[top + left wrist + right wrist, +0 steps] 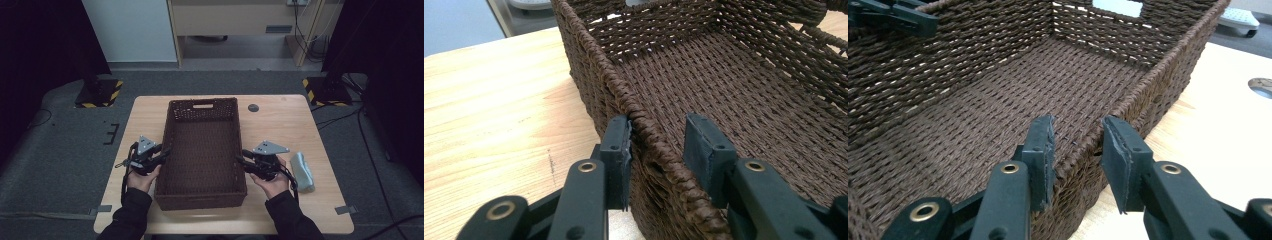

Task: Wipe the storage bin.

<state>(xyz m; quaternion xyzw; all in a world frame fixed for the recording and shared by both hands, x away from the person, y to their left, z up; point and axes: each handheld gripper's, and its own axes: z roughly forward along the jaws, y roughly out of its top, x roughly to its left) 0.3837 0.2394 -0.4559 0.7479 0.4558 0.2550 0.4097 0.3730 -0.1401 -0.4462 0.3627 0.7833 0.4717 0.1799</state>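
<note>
While each tool (left point(162, 152), right point(241, 159)) straddles a long rim of the dark-brown woven rectangular basket point(202, 107) mid-desk point(280, 125), jaws part-open, unclamped, a two-handed lift seems prepared.

Reaches in from the bottom of the high view with both forearms, dark-sleeved and angled slightly inward. Holds the left gripper point(164, 152) in the left hand point(141, 177), tipped forward and toward the middle, grey plate on top. Holds the right gripper point(240, 159) in the right hand point(274, 184) the same way, mirrored, cable trailing past the wrist. Keeps both sets of black jaws parted, with a gap between the pads in each gripper view.
</note>
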